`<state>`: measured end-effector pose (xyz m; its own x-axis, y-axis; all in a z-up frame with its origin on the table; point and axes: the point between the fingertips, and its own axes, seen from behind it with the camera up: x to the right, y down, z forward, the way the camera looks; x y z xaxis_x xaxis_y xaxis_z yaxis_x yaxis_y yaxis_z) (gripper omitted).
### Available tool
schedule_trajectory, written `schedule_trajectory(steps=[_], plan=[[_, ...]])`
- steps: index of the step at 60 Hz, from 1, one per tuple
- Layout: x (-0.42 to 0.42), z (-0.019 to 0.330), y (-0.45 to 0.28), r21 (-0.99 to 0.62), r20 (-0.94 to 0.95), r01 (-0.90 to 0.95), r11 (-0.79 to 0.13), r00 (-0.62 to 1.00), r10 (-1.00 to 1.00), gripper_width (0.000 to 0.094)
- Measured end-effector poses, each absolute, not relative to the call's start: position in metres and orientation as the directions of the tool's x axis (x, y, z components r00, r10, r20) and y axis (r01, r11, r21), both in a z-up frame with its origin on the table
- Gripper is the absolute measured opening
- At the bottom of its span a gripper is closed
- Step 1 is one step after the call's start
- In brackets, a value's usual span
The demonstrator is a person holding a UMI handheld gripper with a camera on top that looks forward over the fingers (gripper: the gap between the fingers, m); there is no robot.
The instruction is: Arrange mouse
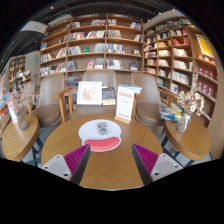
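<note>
Magenta pads on gripper (pixel 110 160) fingers spread wide, nothing held.

Wooden round table (pixel 110 165) beneath and between fingers; white mouse (pixel 101 128) resting on red mat (pixel 101 142) just ahead of fingertips, centred between them, not touched. Beyond mat, two upright display cards (pixel 90 93) and (pixel 126 102) at table's far edge. Chairs (pixel 50 100) around table, tall bookshelves (pixel 100 45) lining walls behind.
</note>
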<state>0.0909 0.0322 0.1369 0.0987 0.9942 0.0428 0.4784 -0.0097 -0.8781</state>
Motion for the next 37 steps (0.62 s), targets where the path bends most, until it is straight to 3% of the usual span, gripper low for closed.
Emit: schedule_trajectory(steps=[16,37], plan=[[0.24,0.157,0.032,-0.888,0.046,0.459,-0.019,0.132,0.99,0.0855],[0.307,0.157,0.009,-0.89,0.07,0.454,0.036,0.059,0.996,0.0852]])
